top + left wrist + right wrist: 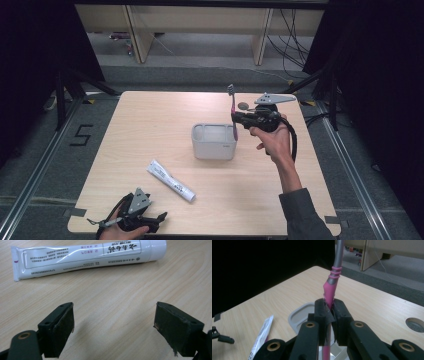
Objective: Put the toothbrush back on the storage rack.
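At the near left corner of the wooden table (150, 120), the person's left hand holds the left gripper (150, 222) low over the wood, its jaws standing wide apart with nothing between them. Just beyond those open jaws, and a little to their right as the high view shows it, lies a white toothpaste tube (170, 180), flat on its side, apart from the pads (65, 325).

Farther on from the left gripper, at mid-table, sits a grey holder (214, 141), a small open-topped box with rounded corners. The right gripper (236, 118) hangs directly above the holder's right end, held by the person's right hand (272, 142). Its jaws are pressed together on the pink handle of a toothbrush (233, 112), which stands upright: the grey neck and bristle head rise above the jaws, and the lower handle drops below them towards the holder. Whether the tip sits inside the holder or only in front of its wall cannot be told.

The step in hand looks like standing the toothbrush in the holder. The next move seems to call for a straight, steady lowering with the handle kept vertical, then parting the jaws once the brush is resting inside. The toothpaste tube would likely follow.
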`<state>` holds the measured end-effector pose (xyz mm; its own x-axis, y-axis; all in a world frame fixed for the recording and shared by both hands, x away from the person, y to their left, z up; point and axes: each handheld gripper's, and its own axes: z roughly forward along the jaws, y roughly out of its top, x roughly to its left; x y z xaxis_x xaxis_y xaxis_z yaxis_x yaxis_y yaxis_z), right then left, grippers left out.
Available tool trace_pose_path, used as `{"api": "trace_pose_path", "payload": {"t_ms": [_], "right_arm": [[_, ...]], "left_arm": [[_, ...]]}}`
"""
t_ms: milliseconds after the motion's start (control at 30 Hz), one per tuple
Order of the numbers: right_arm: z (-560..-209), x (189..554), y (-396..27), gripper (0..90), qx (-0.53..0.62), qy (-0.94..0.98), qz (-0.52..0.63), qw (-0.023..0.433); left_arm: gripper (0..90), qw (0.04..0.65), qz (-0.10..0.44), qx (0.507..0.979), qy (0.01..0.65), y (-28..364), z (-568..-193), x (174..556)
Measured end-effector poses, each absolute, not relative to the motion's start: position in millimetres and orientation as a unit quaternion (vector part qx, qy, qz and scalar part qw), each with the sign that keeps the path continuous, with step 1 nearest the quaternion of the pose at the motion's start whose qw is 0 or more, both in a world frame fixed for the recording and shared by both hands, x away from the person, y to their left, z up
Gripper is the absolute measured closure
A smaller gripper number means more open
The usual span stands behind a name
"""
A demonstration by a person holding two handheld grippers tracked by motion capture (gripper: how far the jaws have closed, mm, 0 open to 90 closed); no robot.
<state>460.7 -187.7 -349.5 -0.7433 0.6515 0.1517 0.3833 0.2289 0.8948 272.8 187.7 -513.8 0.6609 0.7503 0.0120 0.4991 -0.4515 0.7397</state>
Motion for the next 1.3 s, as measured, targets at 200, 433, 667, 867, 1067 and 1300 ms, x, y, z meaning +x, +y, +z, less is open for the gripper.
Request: {"api": "trace_pose_path", "payload": {"t_ms": [200,433,667,867,1067,1300], "right_arm": [[-351,469,-186,83.4,0.346,0.764,0.527,0.136],[-354,475,-187,83.4,0.347,0.758,0.534,0.142],[-359,482,-187,83.4,0.358,0.749,0.534,0.162],[-364,486,-187,83.4,0.362,0.742,0.538,0.167],[-373,488,-183,83.4,0.368,0.741,0.537,0.166],[-381,491,-180,83.4,0.366,0.739,0.539,0.172]], "left_arm": [[15.8,0.365,0.172,0.835,0.375,188,-514,273],[15.9,0.365,0.173,0.834,0.376,188,-514,273],[15.8,0.365,0.173,0.834,0.375,188,-514,273],[15.8,0.366,0.174,0.834,0.375,188,-514,273],[15.8,0.366,0.174,0.833,0.377,188,-514,273],[15.8,0.366,0.174,0.832,0.378,188,-514,273]]}}
